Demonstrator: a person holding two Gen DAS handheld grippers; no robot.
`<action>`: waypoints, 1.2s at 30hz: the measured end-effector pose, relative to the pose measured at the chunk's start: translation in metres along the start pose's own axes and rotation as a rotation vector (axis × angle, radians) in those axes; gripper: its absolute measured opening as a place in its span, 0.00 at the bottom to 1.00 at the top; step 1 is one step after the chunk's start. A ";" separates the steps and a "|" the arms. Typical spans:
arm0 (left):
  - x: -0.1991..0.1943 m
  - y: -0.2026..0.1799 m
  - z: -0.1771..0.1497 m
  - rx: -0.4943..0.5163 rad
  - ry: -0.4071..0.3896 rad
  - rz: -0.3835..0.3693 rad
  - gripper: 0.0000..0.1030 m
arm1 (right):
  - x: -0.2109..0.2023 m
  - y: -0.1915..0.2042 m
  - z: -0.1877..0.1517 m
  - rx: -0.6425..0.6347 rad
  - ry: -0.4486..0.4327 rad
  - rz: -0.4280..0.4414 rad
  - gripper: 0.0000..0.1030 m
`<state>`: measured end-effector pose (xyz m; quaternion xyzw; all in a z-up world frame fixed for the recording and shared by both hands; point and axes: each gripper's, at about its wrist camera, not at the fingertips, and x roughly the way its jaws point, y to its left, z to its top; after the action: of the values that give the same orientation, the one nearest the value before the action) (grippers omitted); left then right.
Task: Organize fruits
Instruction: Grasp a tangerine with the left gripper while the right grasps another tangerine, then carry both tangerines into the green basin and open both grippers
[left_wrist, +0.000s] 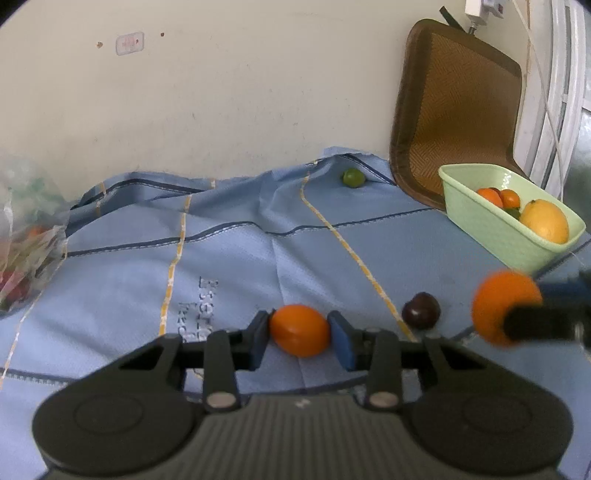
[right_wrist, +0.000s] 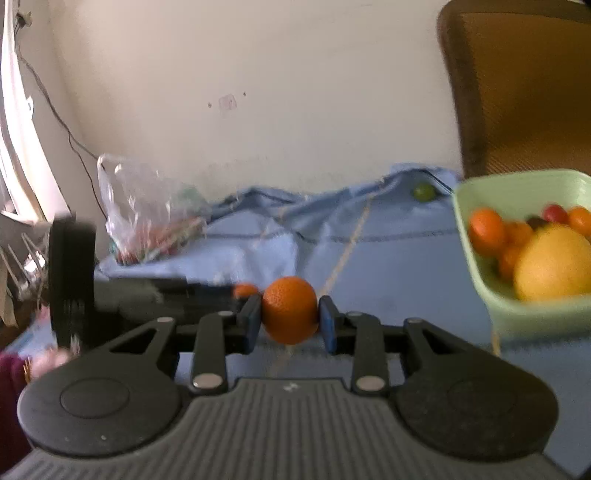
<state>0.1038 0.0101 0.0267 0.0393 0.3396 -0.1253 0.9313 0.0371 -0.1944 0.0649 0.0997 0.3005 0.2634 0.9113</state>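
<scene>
My left gripper (left_wrist: 300, 335) is shut on a smooth orange fruit (left_wrist: 299, 329), low over the blue cloth (left_wrist: 229, 266). My right gripper (right_wrist: 290, 320) is shut on a dimpled orange (right_wrist: 290, 314); it also shows in the left wrist view (left_wrist: 498, 301), held above the cloth near the basket. A pale green basket (left_wrist: 491, 236) (right_wrist: 476, 258) holds a yellow fruit (left_wrist: 546, 220) (right_wrist: 554, 262) and several small orange ones. A dark plum (left_wrist: 421, 310) lies on the cloth right of my left gripper. A green lime (left_wrist: 353, 178) (right_wrist: 423, 192) lies by the wall.
A brown woven mat (left_wrist: 458, 110) leans on the wall behind the basket. A clear plastic bag (left_wrist: 26, 229) (right_wrist: 147, 218) with more items lies at the cloth's left. The wall bounds the far side. Window bars (left_wrist: 561, 92) stand at the right.
</scene>
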 end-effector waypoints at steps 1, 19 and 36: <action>-0.003 -0.002 -0.003 -0.003 -0.002 -0.008 0.33 | -0.001 0.001 -0.005 -0.004 0.006 -0.006 0.35; -0.074 -0.106 -0.053 0.091 -0.011 -0.255 0.34 | -0.068 -0.005 -0.062 -0.126 -0.014 -0.123 0.35; -0.074 -0.114 -0.061 0.113 -0.032 -0.189 0.47 | -0.073 -0.006 -0.078 -0.186 -0.003 -0.090 0.39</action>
<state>-0.0186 -0.0752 0.0289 0.0575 0.3192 -0.2323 0.9170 -0.0570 -0.2370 0.0369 0.0014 0.2777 0.2491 0.9278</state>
